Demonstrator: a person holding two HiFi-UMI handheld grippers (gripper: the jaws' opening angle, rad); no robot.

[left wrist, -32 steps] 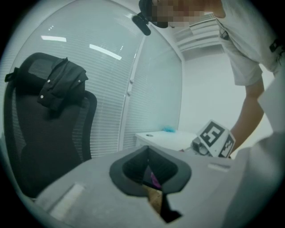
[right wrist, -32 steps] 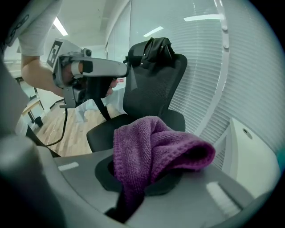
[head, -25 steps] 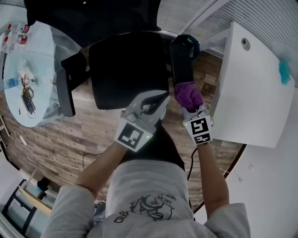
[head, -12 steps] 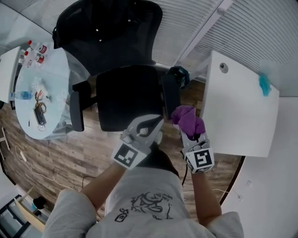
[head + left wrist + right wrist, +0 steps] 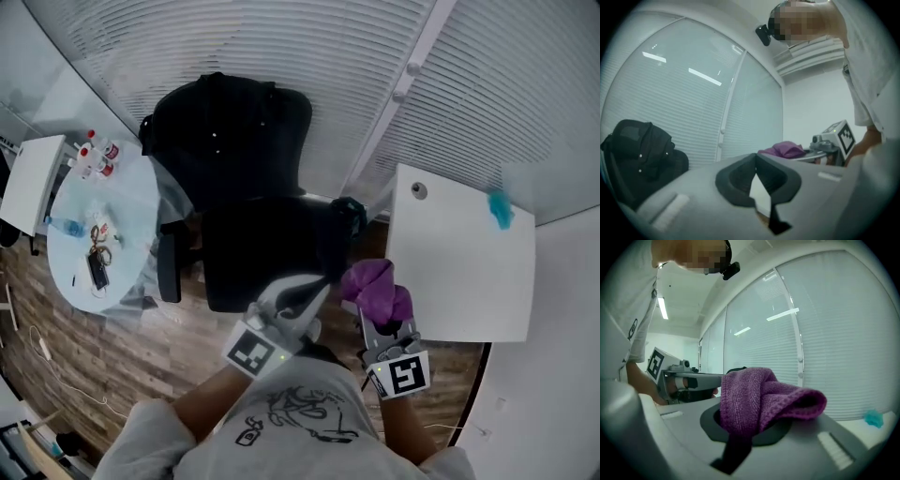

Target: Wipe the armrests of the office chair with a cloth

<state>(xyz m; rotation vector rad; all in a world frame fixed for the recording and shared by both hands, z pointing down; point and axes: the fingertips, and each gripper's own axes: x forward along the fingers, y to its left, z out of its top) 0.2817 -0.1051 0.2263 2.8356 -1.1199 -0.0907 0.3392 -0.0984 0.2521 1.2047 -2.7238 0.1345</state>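
Observation:
The black office chair (image 5: pixel 262 248) stands in the middle of the head view, a dark jacket (image 5: pixel 230 131) draped over its backrest. Its right armrest (image 5: pixel 330 246) and left armrest (image 5: pixel 169 267) flank the seat. My right gripper (image 5: pixel 380 317) is shut on a bunched purple cloth (image 5: pixel 375 289), held just right of the right armrest and off it. The cloth (image 5: pixel 759 399) fills the right gripper view and hides the jaws' tips. My left gripper (image 5: pixel 317 284) is shut and empty, hovering in front of the seat, beside the cloth (image 5: pixel 783 150).
A white desk (image 5: pixel 459 272) stands to the right of the chair, with a small teal thing (image 5: pixel 500 211) on it. A round glass table (image 5: pixel 103 253) with bottles and cables is on the left. Window blinds run behind the chair; the floor is wood.
Both grippers have drawn back from the chair toward the person's body. The purple cloth, which lay against the right armrest's front end, now hangs clear of it. The head view has lifted.

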